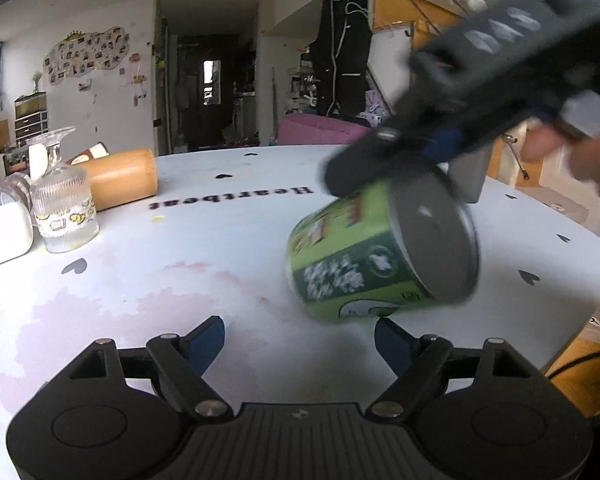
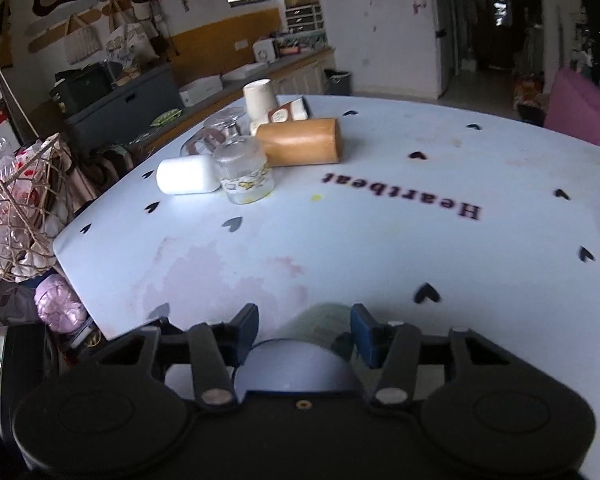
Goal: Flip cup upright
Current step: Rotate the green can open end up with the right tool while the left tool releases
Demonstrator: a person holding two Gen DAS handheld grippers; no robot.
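- Right tongs grip the green cup near its grey base, fingers closed on its sides; cup tilted above the table, at 3 o'clock.
- Left tongs spread wide, holding nothing.
- Glass jar, wooden cylinder at 9 o'clock.

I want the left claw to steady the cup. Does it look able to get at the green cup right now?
Probably yes. The left claw is open with bare table ahead, and the green cup hangs tilted just past its right finger. The right claw grips it from above only.
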